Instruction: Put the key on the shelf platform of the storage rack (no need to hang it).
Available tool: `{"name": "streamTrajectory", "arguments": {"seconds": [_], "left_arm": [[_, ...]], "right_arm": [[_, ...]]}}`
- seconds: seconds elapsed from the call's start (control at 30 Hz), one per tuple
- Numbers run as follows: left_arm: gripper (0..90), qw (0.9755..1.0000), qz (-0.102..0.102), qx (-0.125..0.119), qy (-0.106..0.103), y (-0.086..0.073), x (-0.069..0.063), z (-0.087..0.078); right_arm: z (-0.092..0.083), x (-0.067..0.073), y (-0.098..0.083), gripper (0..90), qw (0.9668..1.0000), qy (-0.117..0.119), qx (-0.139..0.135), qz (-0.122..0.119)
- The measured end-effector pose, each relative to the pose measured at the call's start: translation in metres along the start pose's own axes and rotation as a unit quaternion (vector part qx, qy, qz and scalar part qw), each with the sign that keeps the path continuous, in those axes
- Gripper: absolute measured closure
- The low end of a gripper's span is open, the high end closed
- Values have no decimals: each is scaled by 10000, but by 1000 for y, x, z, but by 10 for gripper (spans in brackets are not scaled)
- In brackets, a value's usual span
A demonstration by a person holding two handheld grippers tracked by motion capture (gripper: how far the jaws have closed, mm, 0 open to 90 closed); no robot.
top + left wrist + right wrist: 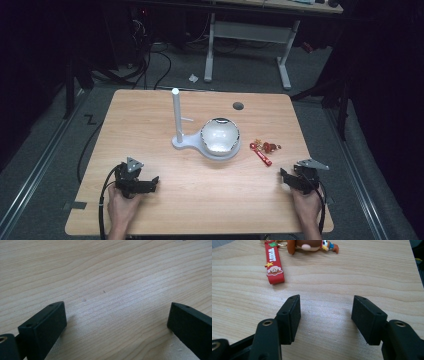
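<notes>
**Both grippers rest apart at the near edge of the bench**

The left hand-held gripper (148,184) sits low on the near-left part of the light wood-grain bench (150,115), held by the person's left hand (121,202). In the left gripper view its jaws stand wide apart over bare wood, holding nothing.

The right hand-held gripper (285,176) sits at the near-right part, held by the right hand (306,204). Its jaws are also spread and hold nothing, as the right gripper view shows.

Beyond the right gripper's jaws lies a red rubber strap printed "WOODY" (273,263), and just beside it a small brown cartoon figure charm (312,245), both flat on the bench.

Near the bench's middle stands a white plastic stand with an upright post (176,117), and a shiny white bowl with a dark rim (220,136) rests tilted on the stand's base. A small dark round hole (238,106) shows in the bench farther back.
</notes>
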State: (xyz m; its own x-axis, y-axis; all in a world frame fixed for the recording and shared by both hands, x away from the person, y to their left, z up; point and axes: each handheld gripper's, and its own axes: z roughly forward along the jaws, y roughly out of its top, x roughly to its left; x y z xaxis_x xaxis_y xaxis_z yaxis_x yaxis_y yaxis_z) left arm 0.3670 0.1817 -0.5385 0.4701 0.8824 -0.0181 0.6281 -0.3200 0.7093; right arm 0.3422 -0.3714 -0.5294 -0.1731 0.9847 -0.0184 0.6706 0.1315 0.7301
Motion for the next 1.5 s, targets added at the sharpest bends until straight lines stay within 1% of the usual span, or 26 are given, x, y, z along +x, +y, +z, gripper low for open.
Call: {"name": "streamTrajectory", "arguments": {"seconds": [0.17, 0.33, 0.67, 0.97, 1.27, 1.43, 1.5], "left_arm": [[34, 10000, -7, -9, 0, 0, 0, 0], [59, 10000, -36, -34, 33, -1, 0, -1], [61, 10000, -30, -29, 38, -1, 0, -1], [61, 10000, -30, -29, 40, -1, 1, -1], [63, 10000, -33, -31, 45, -1, 1, -1], [63, 10000, -44, -41, 46, -1, 0, -1], [64, 10000, -41, -40, 46, -1, 0, -1]], "right_arm": [[0, 0, 0, 404, 10000, 0, 9, -1], [0, 0, 0, 400, 10000, 14, 11, -12], [0, 0, 0, 404, 10000, 14, 11, -10], [0, 0, 1, 446, 10000, -3, -6, 9], [-1, 1, 2, 472, 10000, -5, 8, -58], [-4, 3, 6, 477, 9999, 20, -48, -101], [-6, 5, 9, 501, 9997, 5, -163, -180]]}}
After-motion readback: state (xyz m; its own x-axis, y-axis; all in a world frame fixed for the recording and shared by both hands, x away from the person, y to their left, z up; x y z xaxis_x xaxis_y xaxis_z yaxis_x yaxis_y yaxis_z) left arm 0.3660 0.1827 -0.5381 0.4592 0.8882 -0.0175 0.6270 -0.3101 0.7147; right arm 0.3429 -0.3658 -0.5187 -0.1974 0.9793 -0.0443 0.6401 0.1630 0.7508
